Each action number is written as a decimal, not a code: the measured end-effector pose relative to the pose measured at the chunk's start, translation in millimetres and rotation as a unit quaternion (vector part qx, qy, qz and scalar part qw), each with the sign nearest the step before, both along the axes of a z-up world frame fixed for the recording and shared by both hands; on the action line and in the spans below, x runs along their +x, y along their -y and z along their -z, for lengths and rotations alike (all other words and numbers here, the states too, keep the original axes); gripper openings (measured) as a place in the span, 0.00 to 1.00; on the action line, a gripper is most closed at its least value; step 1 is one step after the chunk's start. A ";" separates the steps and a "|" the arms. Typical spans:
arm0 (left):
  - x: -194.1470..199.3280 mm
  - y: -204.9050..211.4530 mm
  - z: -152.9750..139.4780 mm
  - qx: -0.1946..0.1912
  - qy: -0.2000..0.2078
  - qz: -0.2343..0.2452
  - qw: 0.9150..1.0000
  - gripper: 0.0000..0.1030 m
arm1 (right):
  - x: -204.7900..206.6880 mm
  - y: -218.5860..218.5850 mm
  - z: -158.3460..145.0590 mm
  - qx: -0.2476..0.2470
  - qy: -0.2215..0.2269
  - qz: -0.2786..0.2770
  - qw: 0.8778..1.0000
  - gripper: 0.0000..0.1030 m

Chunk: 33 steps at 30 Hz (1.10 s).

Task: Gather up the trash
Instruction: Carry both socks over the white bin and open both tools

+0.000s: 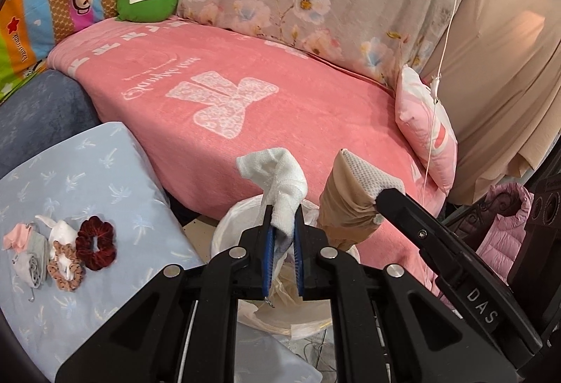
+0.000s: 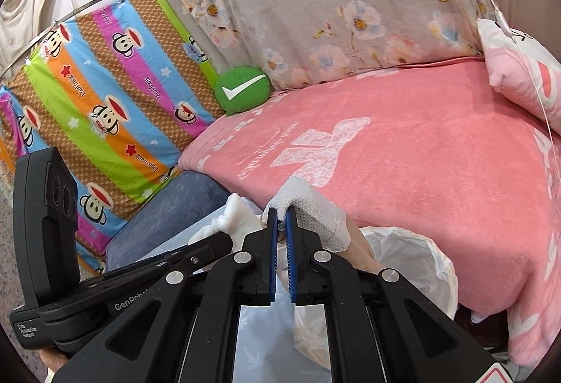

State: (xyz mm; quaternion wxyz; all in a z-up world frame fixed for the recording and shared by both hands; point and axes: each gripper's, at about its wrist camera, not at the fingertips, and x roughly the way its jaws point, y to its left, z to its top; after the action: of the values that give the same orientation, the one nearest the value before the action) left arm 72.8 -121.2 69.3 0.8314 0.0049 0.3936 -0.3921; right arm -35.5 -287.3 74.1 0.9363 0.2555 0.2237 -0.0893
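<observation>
Through my left wrist, my left gripper [image 1: 284,225] clenches a white cloth [image 1: 280,179] over the lined bin [image 1: 228,232], "DAS" beside; through my right, my right gripper [image 2: 281,220] pinches a mesh-tipped stocking [image 2: 312,214] beside "GenRobo".

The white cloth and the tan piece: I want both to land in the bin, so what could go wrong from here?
1. The white cloth flops toward the pink bed cover, so on release it may miss the lined bin.
2. The tan piece, in the right gripper, hangs near the bin's rim and could fall outside.
</observation>
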 end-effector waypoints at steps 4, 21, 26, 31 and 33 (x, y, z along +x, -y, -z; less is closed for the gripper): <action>-3.7 11.3 2.0 0.002 -0.003 0.008 1.000 0.11 | -3.3 8.1 4.9 0.003 -0.004 0.006 1.000 0.05; -8.5 28.1 6.1 0.010 0.002 -0.007 1.000 0.52 | -9.0 25.8 10.3 0.008 -0.009 0.017 1.000 0.11; -5.0 22.8 8.1 0.010 0.000 -0.021 1.000 0.53 | -8.5 24.8 12.4 0.009 -0.012 0.014 1.000 0.12; -3.2 18.4 9.4 0.008 -0.002 -0.027 1.000 0.53 | -6.3 20.4 14.4 0.008 -0.016 0.009 1.000 0.13; -3.6 16.3 9.5 0.007 -0.001 -0.029 1.000 0.53 | -5.0 18.1 15.5 0.007 -0.017 0.007 1.000 0.13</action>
State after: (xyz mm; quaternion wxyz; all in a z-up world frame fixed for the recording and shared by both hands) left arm 69.2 -137.5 59.8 0.8419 -0.0007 0.3972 -0.3652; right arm -40.6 -305.4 58.6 0.9298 0.2623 0.2388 -0.0984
